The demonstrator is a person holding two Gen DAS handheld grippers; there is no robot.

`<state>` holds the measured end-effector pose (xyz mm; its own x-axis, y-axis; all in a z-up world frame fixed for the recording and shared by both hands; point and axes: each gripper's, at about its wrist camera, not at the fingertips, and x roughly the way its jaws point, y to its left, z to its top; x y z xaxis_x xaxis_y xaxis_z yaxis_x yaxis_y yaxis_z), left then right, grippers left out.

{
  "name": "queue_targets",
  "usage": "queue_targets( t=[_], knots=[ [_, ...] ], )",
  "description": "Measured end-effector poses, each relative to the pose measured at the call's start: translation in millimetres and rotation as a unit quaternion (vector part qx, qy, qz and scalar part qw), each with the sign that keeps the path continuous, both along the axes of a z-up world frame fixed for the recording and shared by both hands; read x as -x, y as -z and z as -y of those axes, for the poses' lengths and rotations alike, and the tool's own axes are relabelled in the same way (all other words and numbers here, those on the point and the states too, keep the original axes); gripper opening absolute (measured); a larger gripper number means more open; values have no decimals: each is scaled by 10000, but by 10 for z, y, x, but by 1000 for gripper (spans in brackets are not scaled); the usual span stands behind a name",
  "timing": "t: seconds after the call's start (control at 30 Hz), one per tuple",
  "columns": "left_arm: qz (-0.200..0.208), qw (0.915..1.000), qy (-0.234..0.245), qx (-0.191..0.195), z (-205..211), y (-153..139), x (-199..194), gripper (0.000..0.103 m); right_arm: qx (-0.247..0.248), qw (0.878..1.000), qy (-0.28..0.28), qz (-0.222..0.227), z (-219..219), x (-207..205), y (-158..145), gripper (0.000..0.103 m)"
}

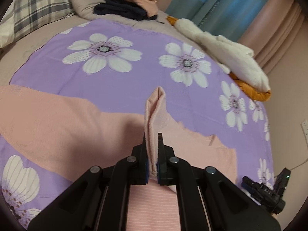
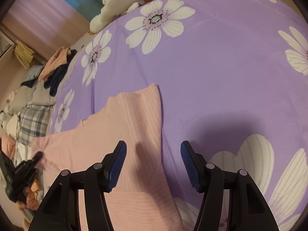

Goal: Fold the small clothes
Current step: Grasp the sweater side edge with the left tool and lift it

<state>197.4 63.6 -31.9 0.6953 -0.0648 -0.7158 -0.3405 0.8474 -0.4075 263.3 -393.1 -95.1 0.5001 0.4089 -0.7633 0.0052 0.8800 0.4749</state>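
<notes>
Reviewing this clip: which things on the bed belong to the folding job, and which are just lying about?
In use:
- pink garment, pinched by the left hand-held gripper
- right hand-held gripper, open above its edge

Lying about:
- white plush toy
- dark and peach clothes pile
- plaid pillow
- floral purple sheet

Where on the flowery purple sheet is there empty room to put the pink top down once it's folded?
The widest bare patch of purple sheet lies beyond the pink top, between it and the pile of dark and peach clothes. In the right wrist view there's also bare sheet right of the garment. It's crowded by the white and orange plush.
</notes>
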Motion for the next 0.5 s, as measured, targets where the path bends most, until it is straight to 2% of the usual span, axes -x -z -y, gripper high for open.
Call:
queue_targets(
  t=[0.17,0.33,0.43,0.47,0.5],
  knots=[
    [-269,9996,-122,-11,-147,208,27,5,19,9999,-40,-140,-57,-65,96,39],
    [-557,9984,-94,-54,-195,427,9,5,42,9999,-73,-151,-125,-97,154,37],
    [-731,9973,-100,-23,-235,560,1,5,73,9997,-154,-156,-178,-118,204,20],
    [-768,9970,-91,-23,-242,593,0,6,156,9997,-162,-136,-201,-118,208,12],
    [-800,9968,-83,-23,-248,623,-1,6,324,9993,-175,-84,-227,-115,208,9]
  ],
)
